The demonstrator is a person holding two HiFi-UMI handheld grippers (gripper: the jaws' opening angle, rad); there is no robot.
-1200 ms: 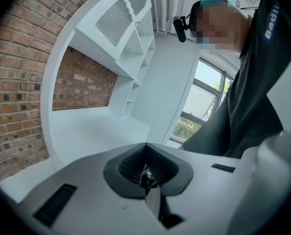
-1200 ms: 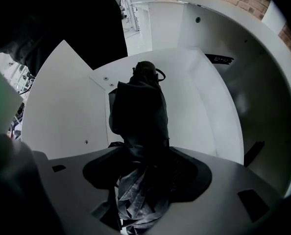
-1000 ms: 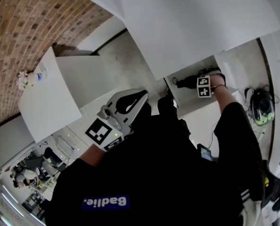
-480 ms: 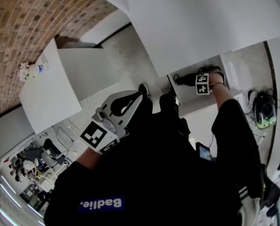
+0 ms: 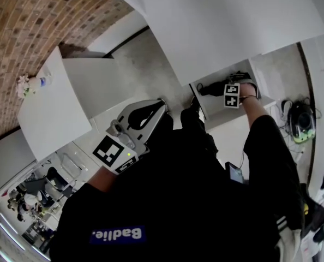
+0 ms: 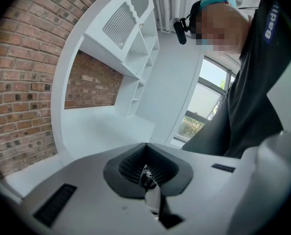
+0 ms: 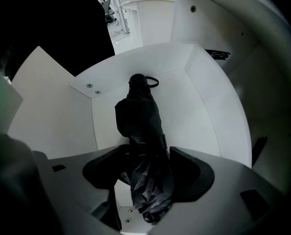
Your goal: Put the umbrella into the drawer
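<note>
The black folded umbrella (image 7: pixel 139 126) lies lengthwise in the open white drawer (image 7: pixel 204 106), its strap end against the far wall. My right gripper (image 7: pixel 145 153) reaches into the drawer and is shut on the umbrella's near, crumpled end. In the head view, the right gripper (image 5: pixel 222 90) sits inside the drawer (image 5: pixel 233 116) under the desk, and the umbrella (image 5: pixel 208 91) shows as a dark shape past it. My left gripper (image 5: pixel 161 106) hangs shut and empty in front of the person's body, well left of the drawer. In its own view, the left gripper (image 6: pixel 146 153) points at a white alcove.
A large white desk top (image 5: pixel 233 21) overhangs the drawer. A white cabinet (image 5: pixel 53 113) with a small bottle and flowers (image 5: pixel 28 85) stands at the left by the brick wall (image 5: pixel 25 26). A green-and-black object with cables (image 5: pixel 301 123) lies on the floor at right.
The right gripper stays in the drawer with the umbrella. The left gripper has barely moved; only the head view shifts slightly.
</note>
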